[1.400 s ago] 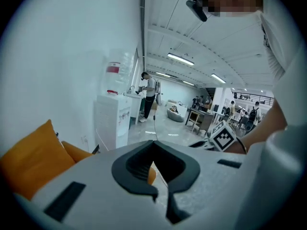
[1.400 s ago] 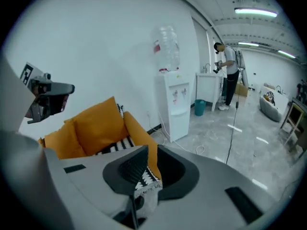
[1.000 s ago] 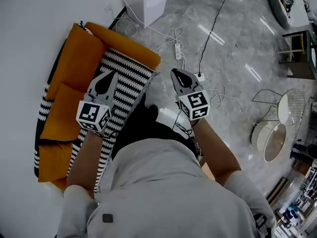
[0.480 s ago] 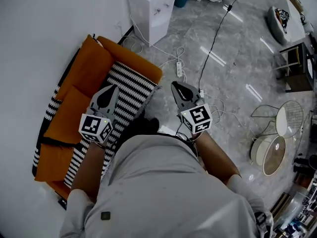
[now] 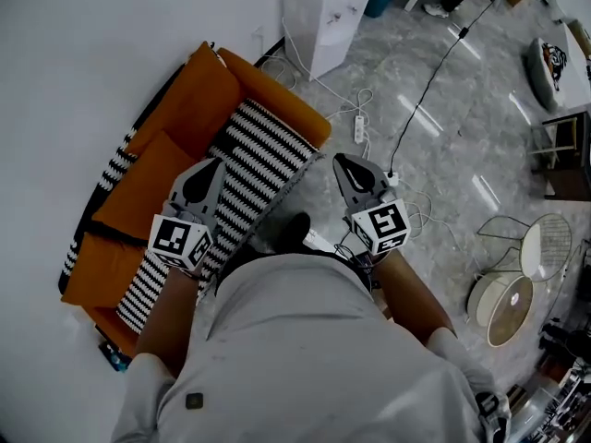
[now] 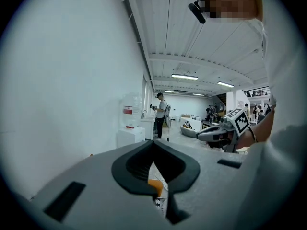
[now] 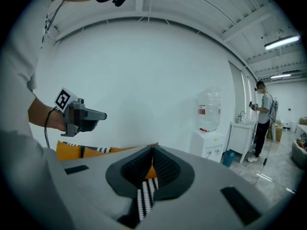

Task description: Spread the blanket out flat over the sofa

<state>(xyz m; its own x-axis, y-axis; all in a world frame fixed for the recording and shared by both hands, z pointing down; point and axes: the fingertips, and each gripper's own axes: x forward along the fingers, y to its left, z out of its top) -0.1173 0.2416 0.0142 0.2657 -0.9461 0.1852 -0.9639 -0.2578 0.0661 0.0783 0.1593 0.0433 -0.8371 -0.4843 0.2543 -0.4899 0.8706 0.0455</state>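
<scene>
The orange sofa [image 5: 175, 127] stood against the white wall [image 5: 83, 53] on the left. The black and white striped blanket [image 5: 263, 155] lay across the sofa's seat in a long band, from the far arm down to the near end. Orange showed beside the band. More stripes peeked out along the sofa's back edge by the wall.

The left gripper [image 5: 208, 164] hung over the blanket, up in the air and not touching it. Its jaws were closed tip to tip. A bit of orange and some stripes showed in the gap behind the tips, but that looked like the sofa far below, not something held.

The right gripper [image 5: 343, 160] was out over the grey floor [image 5: 443, 137], just past the sofa's front edge. Its jaws were pressed together too. Stripes showed through its gap, probably the blanket lying on the sofa beyond.

A white power strip [image 5: 358, 129] and its cords lay on the floor near the sofa's arm. A white cabinet [image 5: 328, 12] stood by the wall.
</scene>
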